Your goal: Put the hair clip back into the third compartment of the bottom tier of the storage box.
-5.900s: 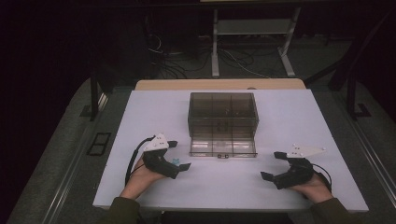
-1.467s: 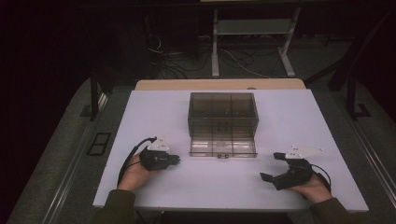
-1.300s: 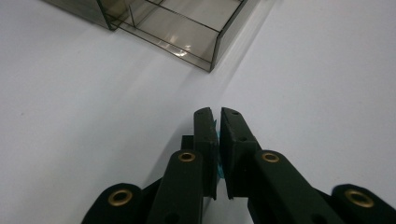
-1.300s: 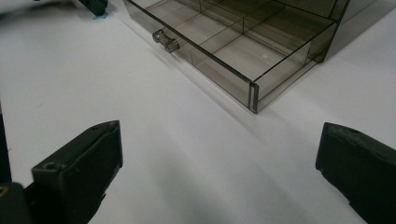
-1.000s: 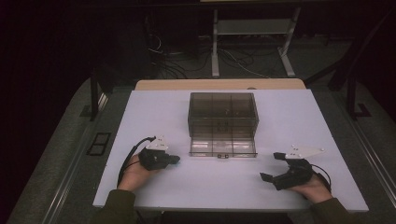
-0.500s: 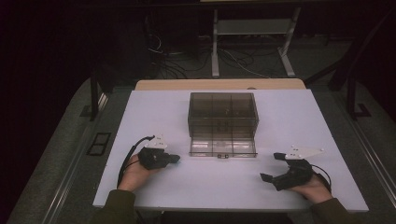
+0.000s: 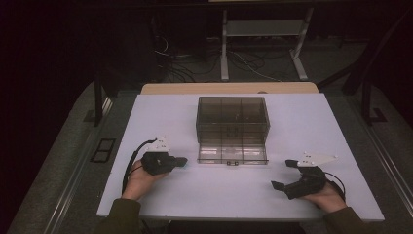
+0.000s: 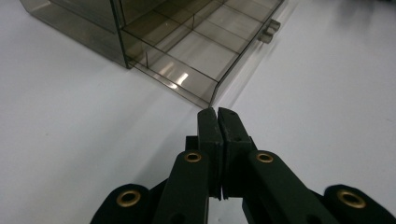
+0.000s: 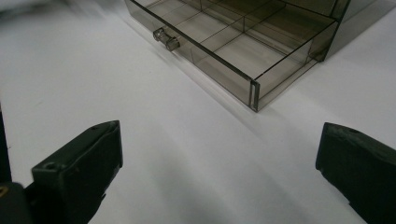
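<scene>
High view: a smoke-tinted clear plastic drawer box (image 7: 233, 117) sits at the centre of the frame on a white table (image 7: 160, 109). Its bottom drawer (image 7: 233, 154) is pulled out toward the lower edge of the frame, showing a row of empty compartments set off by thin dividers. A small clear knob (image 7: 232, 163) sticks out from the middle of the drawer front.

The left gripper (image 7: 180, 161) lies lower left of the box, its tip just beside the drawer's left front corner. In the left gripper view its black jaws are pressed together with nothing between them, pointing at that corner (image 8: 210, 100). The right gripper (image 7: 284, 174) rests at lower right, well apart from the drawer. In the right gripper view its jaws stand wide apart and empty, with the knob (image 9: 166, 39) ahead at upper left.

What could go wrong: the box looks light, and both it and the tabletop are smooth and glossy, so I judge that a push on one corner could skew the drawer in its track or slide the whole box across the table. The knob is small, hard and slick, and blunt jaws could slip off it.

The plastic is thin, rigid and square-edged, with bright reflections. The jaws are matte black with brass-ringed pivots (image 8: 193, 157).
</scene>
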Available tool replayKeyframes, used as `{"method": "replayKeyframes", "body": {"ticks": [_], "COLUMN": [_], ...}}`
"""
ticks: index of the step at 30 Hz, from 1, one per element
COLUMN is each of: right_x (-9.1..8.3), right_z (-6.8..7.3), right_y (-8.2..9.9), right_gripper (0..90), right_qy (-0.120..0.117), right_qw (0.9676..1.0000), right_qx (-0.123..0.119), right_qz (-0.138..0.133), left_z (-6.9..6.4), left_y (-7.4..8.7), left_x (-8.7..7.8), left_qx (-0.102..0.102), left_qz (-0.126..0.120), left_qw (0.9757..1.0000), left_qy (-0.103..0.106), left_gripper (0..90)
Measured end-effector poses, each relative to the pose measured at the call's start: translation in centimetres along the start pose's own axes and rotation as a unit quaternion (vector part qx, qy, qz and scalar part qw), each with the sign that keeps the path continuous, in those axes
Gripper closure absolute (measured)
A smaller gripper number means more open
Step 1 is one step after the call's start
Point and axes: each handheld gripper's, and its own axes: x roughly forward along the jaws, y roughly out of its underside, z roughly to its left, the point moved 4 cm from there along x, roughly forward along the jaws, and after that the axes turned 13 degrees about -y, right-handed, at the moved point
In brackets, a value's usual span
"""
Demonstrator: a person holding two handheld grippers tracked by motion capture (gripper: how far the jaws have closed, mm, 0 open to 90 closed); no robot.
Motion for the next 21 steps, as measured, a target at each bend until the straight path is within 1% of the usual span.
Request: {"method": "replayKeyframes", "body": {"ticks": [6,7,10,12,13,15,16,18,19,21], "right_x": [0.0,0.0,0.1,0.1,0.2,0.2,0.1,0.1,0.0,0.0], "right_z": [-0.1,-0.1,0.0,0.0,0.0,0.1,0.0,0.0,-0.1,0.0], "right_y": [0.0,0.0,0.0,0.0,0.0,0.0,0.0,0.1,0.1,0.1], "right_gripper": [0.1,0.1,0.1,0.1,0.1,0.1,0.1,0.1,0.1,0.1], "right_qy": [0.001,0.001,-0.001,-0.002,-0.002,-0.002,-0.002,0.0,0.0,0.0], "right_qw": [1.0,1.0,1.0,1.0,1.0,1.0,1.0,1.0,1.0,1.0], "right_qx": [0.002,0.003,0.003,0.005,0.005,0.004,0.005,0.007,0.005,0.005], "right_qz": [0.001,0.001,0.0,-0.002,-0.002,-0.001,-0.002,-0.002,-0.003,-0.003], "left_z": [0.0,0.0,-0.2,-0.2,-0.3,-0.4,-0.4,-0.5,-0.6,-0.7], "left_y": [-0.4,-0.6,-1.0,-1.3,-1.5,-1.8,-1.9,-2.3,-2.4,-2.6], "left_x": [-0.1,-0.1,-0.2,-0.2,-0.2,-0.2,-0.1,0.1,0.1,0.2], "left_qx": [-0.016,-0.015,-0.029,-0.027,-0.03,-0.026,-0.028,-0.028,-0.023,-0.021], "left_qz": [-0.007,-0.007,-0.014,-0.018,-0.02,-0.023,-0.027,-0.031,-0.031,-0.03], "left_qw": [0.9998,0.9999,0.9995,0.9995,0.9993,0.9994,0.9992,0.999,0.9992,0.9992], "left_qy": [-0.004,-0.003,0.001,0.003,0.003,0.007,0.006,0.013,0.014,0.017], "left_gripper": [88.6,88.6,88.6,88.6,88.6,88.6,88.6,88.6,88.6,88.6]}}
